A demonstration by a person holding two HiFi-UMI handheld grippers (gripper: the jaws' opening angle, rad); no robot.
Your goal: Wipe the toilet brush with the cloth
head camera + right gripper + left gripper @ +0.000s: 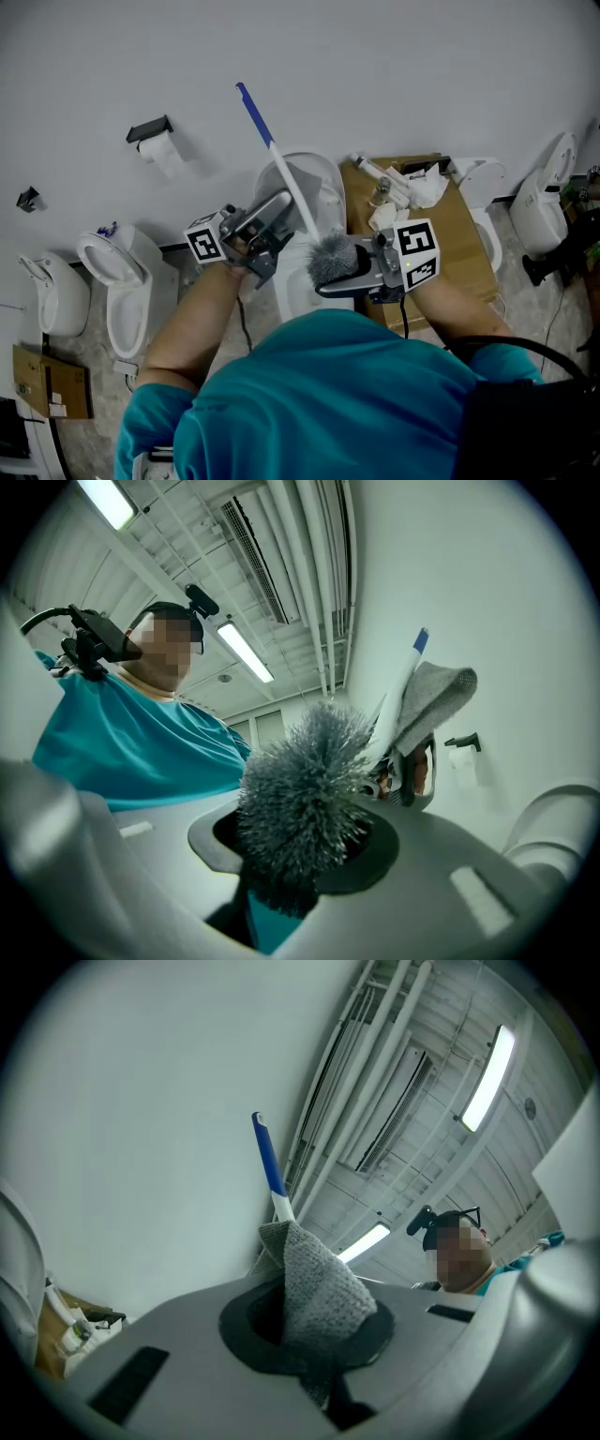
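1. Left gripper [279, 214]: jaws closed on the grey cloth [317, 1297], which lies against the brush handle.
2. Right gripper [361, 270]: jaws clamp the toilet brush [296, 192] at its bristle head; the handle points to 11 o'clock.

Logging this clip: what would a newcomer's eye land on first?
The toilet brush held in mid-air at centre: the right gripper clamps its grey bristle head, and the white-and-blue handle slants up toward the wall. The left gripper holds a grey cloth up by that handle. White toilets line the wall.
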